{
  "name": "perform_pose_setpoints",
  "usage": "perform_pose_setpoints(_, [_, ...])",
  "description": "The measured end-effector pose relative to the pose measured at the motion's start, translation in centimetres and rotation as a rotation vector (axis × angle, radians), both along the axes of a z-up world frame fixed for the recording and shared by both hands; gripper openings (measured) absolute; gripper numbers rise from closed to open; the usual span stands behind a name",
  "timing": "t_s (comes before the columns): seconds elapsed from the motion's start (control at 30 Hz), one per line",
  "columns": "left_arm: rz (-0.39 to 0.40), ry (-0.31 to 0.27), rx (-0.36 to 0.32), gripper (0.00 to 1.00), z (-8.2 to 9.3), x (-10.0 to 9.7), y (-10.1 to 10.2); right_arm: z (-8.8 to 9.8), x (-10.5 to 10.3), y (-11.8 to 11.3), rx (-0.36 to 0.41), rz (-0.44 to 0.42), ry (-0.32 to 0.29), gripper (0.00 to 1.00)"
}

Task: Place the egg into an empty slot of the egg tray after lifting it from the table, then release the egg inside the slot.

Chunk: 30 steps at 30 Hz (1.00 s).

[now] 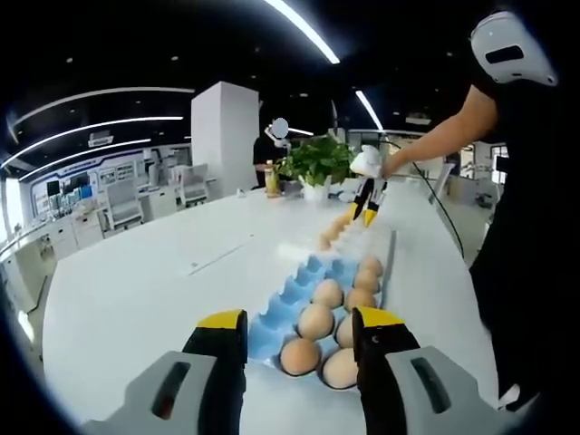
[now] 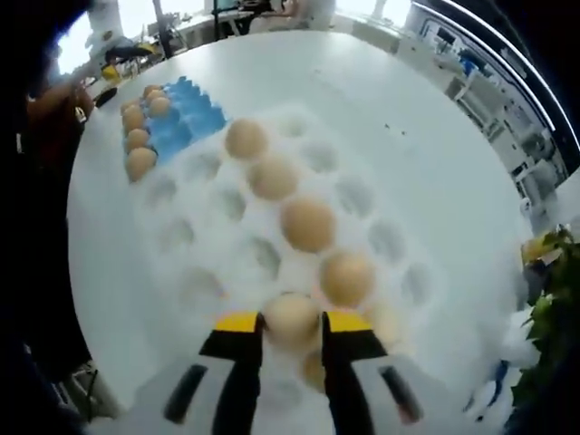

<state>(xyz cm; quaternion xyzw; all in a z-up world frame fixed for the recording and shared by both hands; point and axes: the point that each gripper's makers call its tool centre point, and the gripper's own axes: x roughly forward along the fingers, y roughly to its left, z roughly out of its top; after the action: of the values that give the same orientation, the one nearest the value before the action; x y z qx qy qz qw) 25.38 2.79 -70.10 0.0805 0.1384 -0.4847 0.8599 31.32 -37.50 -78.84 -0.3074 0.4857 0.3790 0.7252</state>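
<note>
On white tray [image 2: 381, 195], 4 eggs, right gripper [image 2: 292, 328] clasping egg [image 2: 291, 317]

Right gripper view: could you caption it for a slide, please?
Right gripper clasps an egg over the white tray.

L gripper [image 1: 299, 349]: two broad grey jaw bodies w/ yellow tips over black finger sections; each grey body has a dark oval slot w/ a reddish inset. R gripper [image 2: 292, 344], right gripper view: same build, grey housings, black fingers, yellow-capped tips, dark slots on the grey parts. Far ahead of the L jaws the R gripper shows small: white upper body, black/yellow fingers, thin dark cable trailing back from it. Person [image 1: 521, 181] to the right of the L jaws: black short-sleeve top, dark trousers, white headset w/ dark visor slot.
</note>
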Motion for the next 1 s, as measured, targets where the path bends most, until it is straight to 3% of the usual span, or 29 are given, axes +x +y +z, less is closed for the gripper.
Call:
perform_pose_setpoints(0.23, [0.002, 0.001, 0.002, 0.46, 0.1, 0.0, 0.1, -0.4, 0.0, 0.0, -0.009, 0.016, 0.057, 0.27])
perform_pose_setpoints(0.33, [0.001, 0.003, 0.007, 0.46, 0.0, 0.1, 0.1, -0.7, 0.1, 0.0, -0.017, -0.003, 0.125, 0.27])
perform_pose_setpoints(0.43, [-0.004, 0.005, 0.011, 0.46, 0.0, 0.1, 0.0, -0.9, -0.2, 0.0, -0.056, 0.057, 0.166, 0.28])
perform_pose_setpoints(0.63, [-0.004, 0.008, 0.015, 0.45, 0.0, 0.2, 0.0, -1.2, -0.1, 0.1, -0.082, 0.025, 0.227, 0.28])
perform_pose_setpoints(0.8, [-0.009, 0.005, 0.013, 0.45, 0.2, 0.2, -0.3, -1.1, -0.3, 0.1, -0.124, -0.010, 0.199, 0.27])
perform_pose_setpoints(1.0, [-0.013, 0.002, 0.013, 0.45, 0.3, 0.3, -0.3, -0.1, -0.4, -0.1, -0.076, -0.017, 0.127, 0.26])
